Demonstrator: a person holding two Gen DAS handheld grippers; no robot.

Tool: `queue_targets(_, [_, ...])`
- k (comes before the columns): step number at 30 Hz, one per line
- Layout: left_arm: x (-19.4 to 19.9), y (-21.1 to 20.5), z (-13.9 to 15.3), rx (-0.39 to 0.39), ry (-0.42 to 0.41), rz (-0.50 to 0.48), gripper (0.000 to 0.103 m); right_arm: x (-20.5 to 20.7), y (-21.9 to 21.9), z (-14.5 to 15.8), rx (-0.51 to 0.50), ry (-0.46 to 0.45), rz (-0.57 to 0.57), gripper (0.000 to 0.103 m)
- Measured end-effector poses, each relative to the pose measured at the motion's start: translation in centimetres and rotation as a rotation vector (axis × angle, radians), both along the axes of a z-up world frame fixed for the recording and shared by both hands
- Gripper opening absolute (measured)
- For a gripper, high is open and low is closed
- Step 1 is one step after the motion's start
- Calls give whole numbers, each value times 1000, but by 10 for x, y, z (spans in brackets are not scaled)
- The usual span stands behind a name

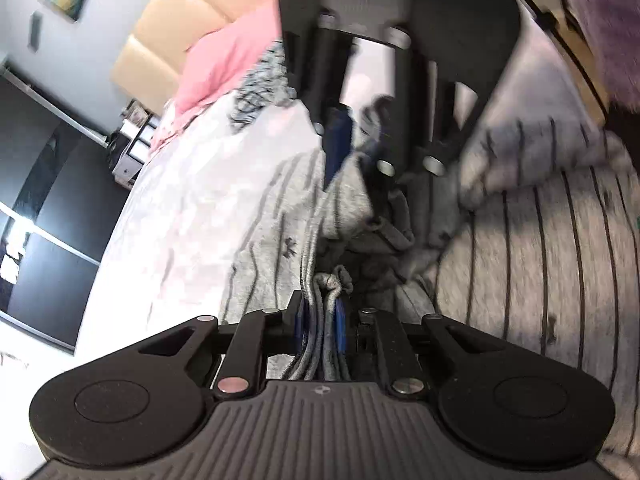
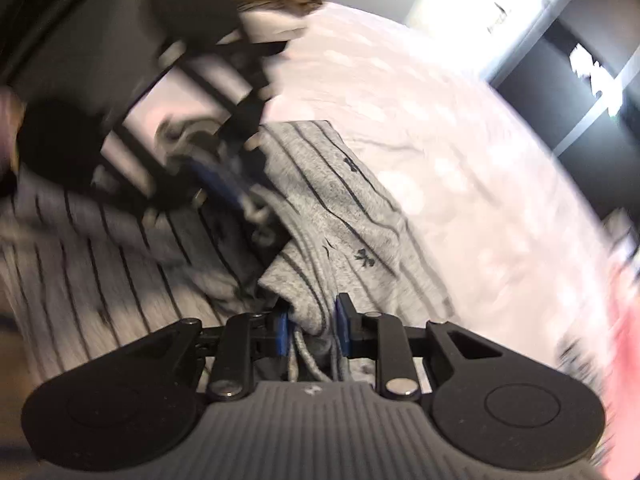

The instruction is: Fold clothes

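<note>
Clamped at six o'clock in both the left gripper (image 1: 320,324) and right gripper (image 2: 312,324), bunched edges of the grey striped garment (image 2: 352,200) on the bed (image 2: 440,120) look soft, light and floppy, best held by hems.

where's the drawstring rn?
Left wrist view, bottom centre: the knotted drawstring lies between the left tongs, on the grey striped garment on the bed.

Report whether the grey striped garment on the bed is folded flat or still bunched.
Bunched. The grey striped garment lies in rumpled folds on the bed, its fabric gathered between both hand-held grippers' pads.
</note>
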State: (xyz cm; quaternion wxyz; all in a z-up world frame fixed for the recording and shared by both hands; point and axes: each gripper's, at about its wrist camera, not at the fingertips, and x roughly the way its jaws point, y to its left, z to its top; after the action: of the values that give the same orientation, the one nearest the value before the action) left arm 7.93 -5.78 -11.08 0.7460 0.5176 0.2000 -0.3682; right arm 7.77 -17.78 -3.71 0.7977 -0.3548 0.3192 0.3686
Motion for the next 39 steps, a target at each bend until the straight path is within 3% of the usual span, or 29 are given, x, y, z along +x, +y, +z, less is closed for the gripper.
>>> queue_targets(4, [-1,-4,-19,30,58,-28,13,8,3,-16,17,129,-55,26])
queue_targets(8, [-3,-6,-28,48,68,-33,13,2,-5,-32,-11,137,-67,27])
queue_targets(12, [-5,-5,-16,35,102,-41,21,-7,-15,-34,-38,145,-21,49])
queue_targets(17, [-10,9,13,-63,208,4,28,-16,-21,-24,-52,166,16,55])
queue_targets(23, [32,44,55,-279,305,228,30,0,-43,3,58,217,-16,60])
queue_targets(30, [96,99,71,-577,422,671,30,63,-79,15,307,256,-373,60])
queue_targets(34, [124,115,56,-651,538,807,30,90,-98,2,386,307,-540,59])
queue_targets(39, [135,126,40,-715,622,877,30,125,-117,-21,469,393,-697,59])
